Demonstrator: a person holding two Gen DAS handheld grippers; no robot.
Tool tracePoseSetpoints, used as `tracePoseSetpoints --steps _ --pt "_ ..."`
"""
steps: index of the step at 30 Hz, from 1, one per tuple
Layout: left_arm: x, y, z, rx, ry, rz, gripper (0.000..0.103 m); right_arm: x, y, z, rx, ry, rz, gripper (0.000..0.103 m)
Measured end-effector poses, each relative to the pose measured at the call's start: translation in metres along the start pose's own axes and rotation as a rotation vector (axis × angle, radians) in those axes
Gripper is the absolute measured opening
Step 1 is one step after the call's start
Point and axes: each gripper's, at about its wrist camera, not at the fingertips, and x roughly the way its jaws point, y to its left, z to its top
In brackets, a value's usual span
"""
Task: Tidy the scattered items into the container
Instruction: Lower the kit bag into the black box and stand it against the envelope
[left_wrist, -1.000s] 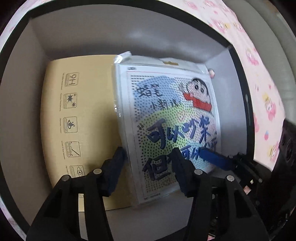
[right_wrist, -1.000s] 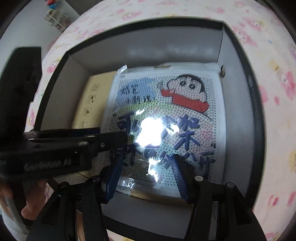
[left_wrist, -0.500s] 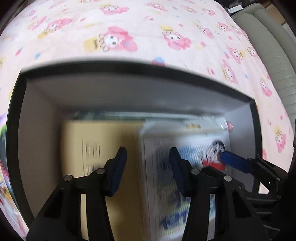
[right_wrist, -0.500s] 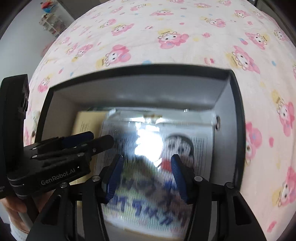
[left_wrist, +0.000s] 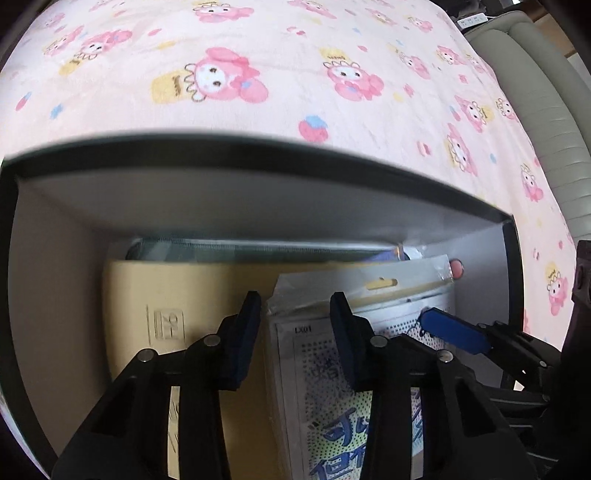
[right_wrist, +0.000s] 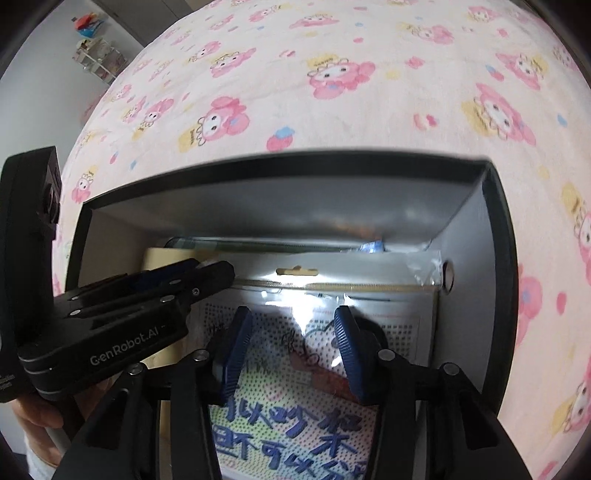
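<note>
Currently, container: black-rimmed box (left_wrist: 258, 162) with grey inner walls, sitting on pink cartoon-print blanket (left_wrist: 295, 74).
Task item: plastic-sleeved cartoon bead sheet (right_wrist: 295, 424) lies flat inside box, toward its right wall.
Other contents: tan envelope (left_wrist: 147, 295) under and left of the sheet; dark-edged flat item (left_wrist: 258, 246) against far wall, unclear what.
Left gripper (left_wrist: 295, 332): above box, fingers part-way apart and closing, nothing pinched; sheet's corner below the gap.
Right gripper (right_wrist: 291, 347): above sheet, fingers closing, nothing held.
Hand (right_wrist: 37, 417): person's, low left in right view, holding the left gripper's body.
</note>
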Motion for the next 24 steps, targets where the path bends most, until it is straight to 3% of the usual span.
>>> tracePoseSetpoints --steps 3,10,14,18,22,24 --pt "0.002 -0.004 -0.008 0.003 0.014 -0.014 0.039 -0.001 0.001 -0.010 0.005 0.007 0.009 0.043" --pt "0.006 -0.028 -0.025 0.086 0.022 0.048 0.044 -0.003 0.009 -0.044 0.000 0.025 0.010 0.044" --pt "0.005 -0.024 -0.022 0.067 0.090 0.007 0.047 -0.007 0.003 -0.059 0.048 0.026 0.056 0.044" --pt "-0.002 -0.007 -0.023 -0.042 0.132 -0.091 0.050 -0.010 0.003 -0.074 0.079 0.016 0.093 0.044" --pt "-0.013 -0.009 -0.038 -0.012 0.109 -0.038 0.050 -0.015 0.000 -0.084 0.126 0.019 0.123 0.044" --pt "-0.008 -0.016 -0.047 0.022 0.148 -0.050 0.050 -0.018 0.003 -0.089 0.122 0.004 0.091 0.044"
